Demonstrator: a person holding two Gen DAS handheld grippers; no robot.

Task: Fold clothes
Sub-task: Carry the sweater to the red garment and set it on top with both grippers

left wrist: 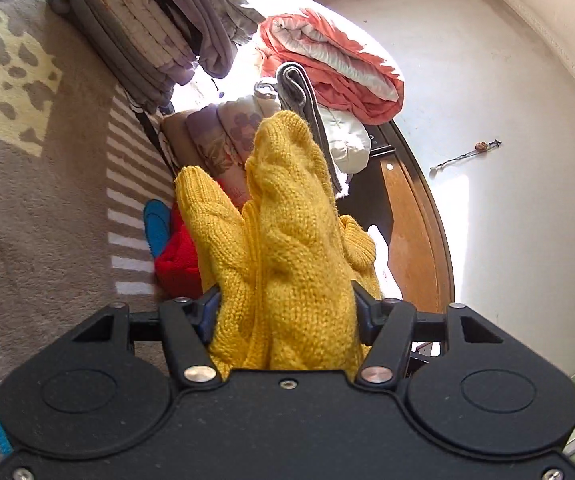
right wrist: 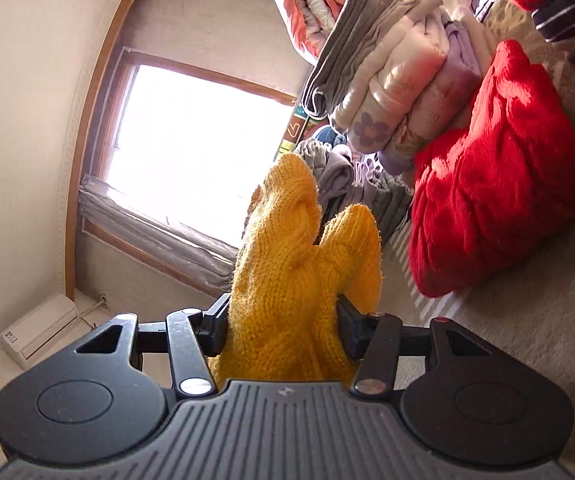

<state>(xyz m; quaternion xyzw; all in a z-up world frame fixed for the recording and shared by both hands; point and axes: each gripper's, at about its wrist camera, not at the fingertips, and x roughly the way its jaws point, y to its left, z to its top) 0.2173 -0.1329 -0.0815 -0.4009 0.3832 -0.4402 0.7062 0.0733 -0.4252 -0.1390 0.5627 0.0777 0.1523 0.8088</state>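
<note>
left gripper (left wrist: 285, 312): clamped on yellow knit sweater (left wrist: 287, 240) | right gripper (right wrist: 283, 322): clamped on same sweater, bunched between jaws | red knit (right wrist: 499, 176): beside folded stacks (right wrist: 407, 92)

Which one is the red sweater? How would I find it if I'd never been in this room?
Start at the beige carpet below the stacks of folded laundry. The red sweater lies bunched there, beside the folded floral piece. It is the only bright red, chunky knit that sits loose, not neatly folded.
</note>
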